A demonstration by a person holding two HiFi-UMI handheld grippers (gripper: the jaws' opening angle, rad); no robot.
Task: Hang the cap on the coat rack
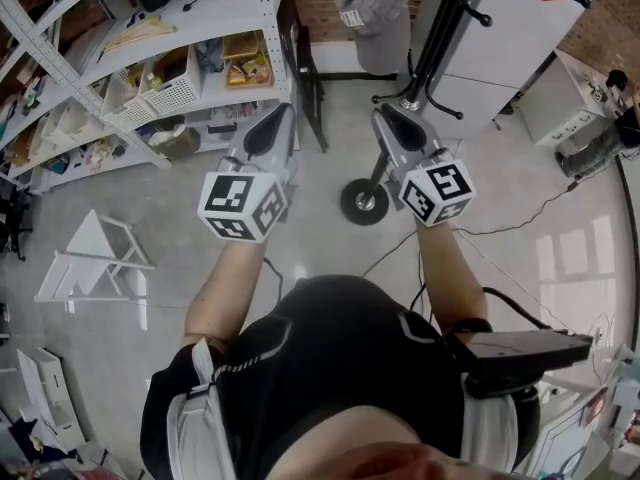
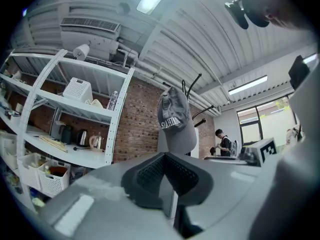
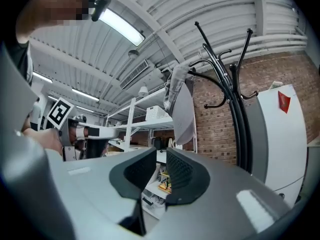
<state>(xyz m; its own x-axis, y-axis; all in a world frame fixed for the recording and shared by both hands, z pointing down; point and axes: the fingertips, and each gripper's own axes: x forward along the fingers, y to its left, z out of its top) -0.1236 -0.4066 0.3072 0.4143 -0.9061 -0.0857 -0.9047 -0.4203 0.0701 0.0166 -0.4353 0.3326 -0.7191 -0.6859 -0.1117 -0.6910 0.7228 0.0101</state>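
A grey cap (image 1: 370, 8) hangs on the black coat rack (image 1: 437, 38) at the top of the head view, apart from both grippers. The left gripper view shows the cap (image 2: 175, 119) straight ahead beyond the jaws, with rack hooks (image 2: 192, 84) sticking out above it. From the right gripper view, the cap (image 3: 181, 109) hangs left of the rack's pole (image 3: 236, 104). My left gripper (image 1: 268, 133) is raised with its jaws together and nothing in them. My right gripper (image 1: 398, 123) is raised beside it, its jaws a little apart and empty.
White metal shelving (image 1: 150, 58) with baskets and clutter fills the left. A white cabinet (image 1: 520, 28) stands behind the rack. A small black wheel (image 1: 363, 201), cables and a white stand (image 1: 95, 258) lie on the floor. A person (image 2: 224, 141) stands far back.
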